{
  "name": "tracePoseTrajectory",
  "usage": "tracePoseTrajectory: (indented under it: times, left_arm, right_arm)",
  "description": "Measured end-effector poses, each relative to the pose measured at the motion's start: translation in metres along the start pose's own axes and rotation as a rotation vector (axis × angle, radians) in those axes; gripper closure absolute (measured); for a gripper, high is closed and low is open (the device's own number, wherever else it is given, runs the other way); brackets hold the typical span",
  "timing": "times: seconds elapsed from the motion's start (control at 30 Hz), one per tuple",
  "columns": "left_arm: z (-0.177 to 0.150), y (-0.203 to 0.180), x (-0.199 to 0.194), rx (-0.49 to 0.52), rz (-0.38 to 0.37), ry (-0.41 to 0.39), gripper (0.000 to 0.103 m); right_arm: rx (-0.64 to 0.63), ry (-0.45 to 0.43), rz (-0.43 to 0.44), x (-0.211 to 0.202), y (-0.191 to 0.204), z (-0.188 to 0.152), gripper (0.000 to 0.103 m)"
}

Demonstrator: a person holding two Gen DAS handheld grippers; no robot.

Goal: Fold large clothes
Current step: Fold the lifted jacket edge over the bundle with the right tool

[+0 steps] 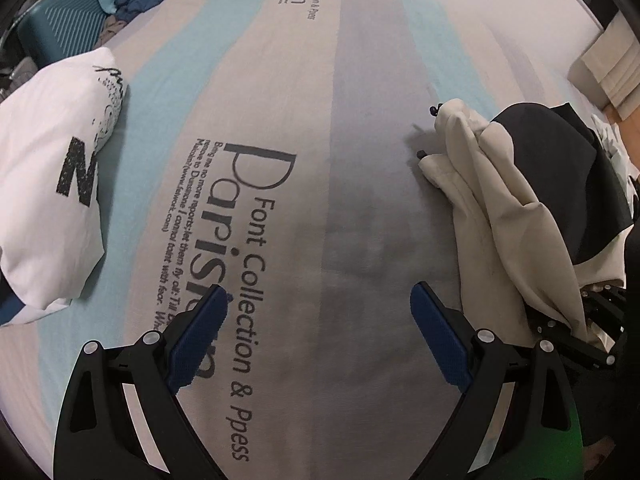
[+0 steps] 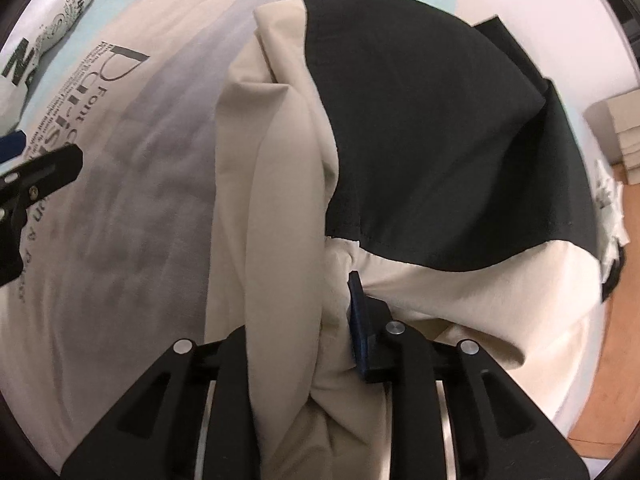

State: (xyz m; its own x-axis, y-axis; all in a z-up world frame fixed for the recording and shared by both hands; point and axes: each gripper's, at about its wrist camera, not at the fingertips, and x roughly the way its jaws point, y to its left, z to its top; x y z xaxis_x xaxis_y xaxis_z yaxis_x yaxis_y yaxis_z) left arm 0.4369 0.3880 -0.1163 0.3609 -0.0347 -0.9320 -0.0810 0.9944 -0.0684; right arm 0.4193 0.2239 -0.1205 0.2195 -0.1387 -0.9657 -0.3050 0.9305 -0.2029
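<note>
Garment (image 2: pixel 280 208), beige with black panel, bunched lengthwise through centre of right-wrist frame, clenched in right gripper (image 2: pixel 320 320). Left gripper (image 1: pixel 320 320) spread wide, nothing held, over printed bedsheet (image 1: pixel 248 240). Garment lies right of left jaws, long axis running up-frame; free end nearer left gripper.

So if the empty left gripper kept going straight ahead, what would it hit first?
Probably just the printed bedsheet; the left gripper is open, nothing lies between its fingers, and the beige-and-black garment sits off to the side.

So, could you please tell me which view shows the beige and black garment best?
The right wrist view: the beige and black garment fills it, bunched between the right gripper's jaws. The left wrist view shows only its draped edge, off right.
</note>
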Motion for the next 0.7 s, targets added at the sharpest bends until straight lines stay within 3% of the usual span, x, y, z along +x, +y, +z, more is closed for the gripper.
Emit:
tracePoseTrajectory:
  times: [0.3, 0.57, 0.63, 0.7]
  left_arm:
    - [-0.006, 0.008, -0.008, -0.015, 0.01, 0.01, 0.012]
    - [-0.008, 0.012, -0.014, -0.005, 0.03, 0.012, 0.012]
    - [-0.009, 0.013, -0.017, -0.009, 0.032, 0.012, 0.012]
    - [-0.01, 0.012, -0.021, -0.009, 0.034, 0.007, 0.012]
  right_arm:
    - [-0.06, 0.034, 0.104, 0.015, -0.009, 0.008, 0.072]
    - [-0.103, 0.039, 0.144, 0.028, -0.023, 0.015, 0.066]
    - [-0.099, 0.037, 0.173, 0.025, -0.033, 0.017, 0.061]
    - [-0.091, 0.04, 0.231, 0.023, -0.044, 0.019, 0.039]
